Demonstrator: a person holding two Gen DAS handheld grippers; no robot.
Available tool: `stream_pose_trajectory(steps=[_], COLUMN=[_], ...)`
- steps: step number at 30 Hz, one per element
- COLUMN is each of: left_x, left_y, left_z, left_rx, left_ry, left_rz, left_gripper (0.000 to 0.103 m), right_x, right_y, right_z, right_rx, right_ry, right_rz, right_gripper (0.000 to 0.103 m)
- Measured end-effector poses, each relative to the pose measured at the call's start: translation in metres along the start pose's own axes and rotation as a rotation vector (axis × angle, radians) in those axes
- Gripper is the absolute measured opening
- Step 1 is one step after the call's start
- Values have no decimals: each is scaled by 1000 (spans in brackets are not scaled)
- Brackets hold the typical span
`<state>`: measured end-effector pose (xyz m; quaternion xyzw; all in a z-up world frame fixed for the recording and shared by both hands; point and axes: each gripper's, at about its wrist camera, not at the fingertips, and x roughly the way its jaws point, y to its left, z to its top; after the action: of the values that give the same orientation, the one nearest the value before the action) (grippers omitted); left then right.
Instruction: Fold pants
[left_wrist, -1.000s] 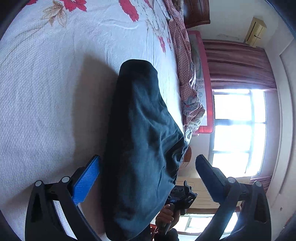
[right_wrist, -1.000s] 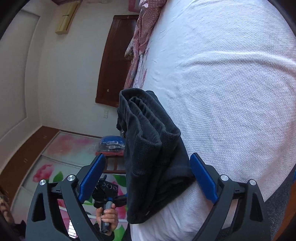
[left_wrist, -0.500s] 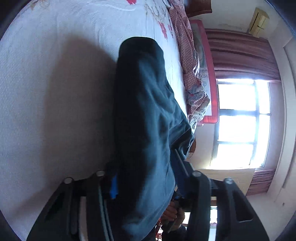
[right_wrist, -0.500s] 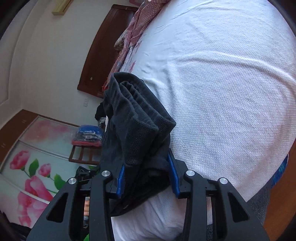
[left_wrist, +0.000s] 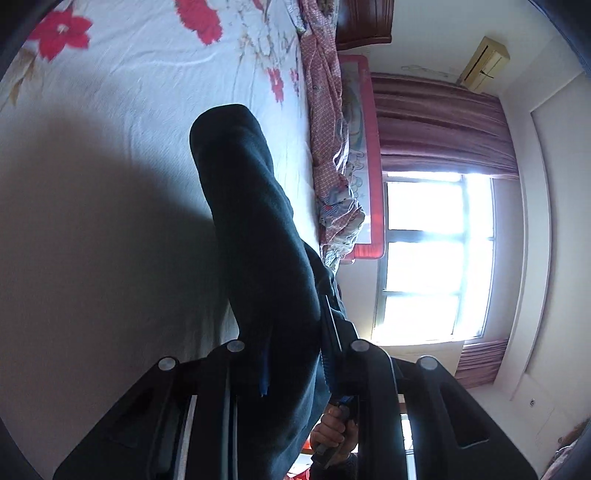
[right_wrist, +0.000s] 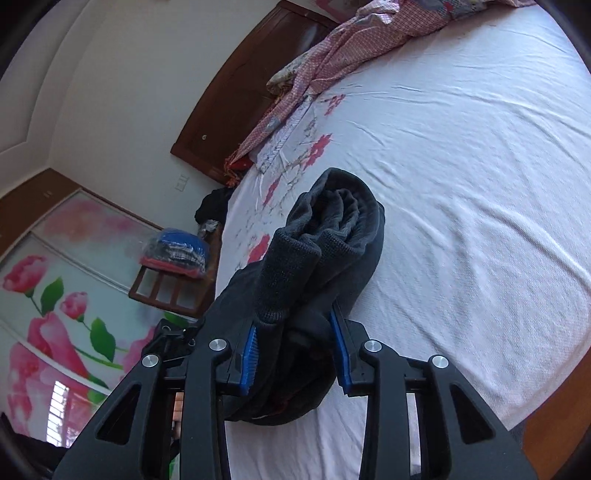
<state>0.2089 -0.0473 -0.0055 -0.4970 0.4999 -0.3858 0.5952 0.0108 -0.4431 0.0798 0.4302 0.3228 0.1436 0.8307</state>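
both grippers hold one pair of dark pants (right_wrist: 325, 258). my left gripper (left_wrist: 295, 358) has just been closing and now pinches one end of the folded bundle. my right gripper (right_wrist: 295, 347) has just been closing too and squeezes the other end, by the two ribbed cuffs (right_wrist: 284, 273). the pants are over the white bed (right_wrist: 461, 184) with red flowers. i can read no writing anywhere.

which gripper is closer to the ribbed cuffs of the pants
Right. The right gripper is clamped on the pants just below the ribbed cuffs. The left gripper grips the other, smooth folded end, and no cuffs show in its view.
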Motion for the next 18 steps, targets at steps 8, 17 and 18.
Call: stream_pose_trajectory(steps=[8, 17, 18], left_x=[-68, -152, -161], left_y=[-41, 44, 67], left_z=[64, 101, 97], left_rx=[115, 31, -7], left_ry=[-91, -176, -181], left_rz=[39, 258, 278], left_gripper=[20, 21, 21], right_x=[85, 203, 201], right_y=[43, 4, -7], right_z=[26, -38, -43], right_rx=[-24, 138, 182], right_ry=[-4, 92, 68], right_rz=[115, 69, 108], right_gripper=[33, 33, 32])
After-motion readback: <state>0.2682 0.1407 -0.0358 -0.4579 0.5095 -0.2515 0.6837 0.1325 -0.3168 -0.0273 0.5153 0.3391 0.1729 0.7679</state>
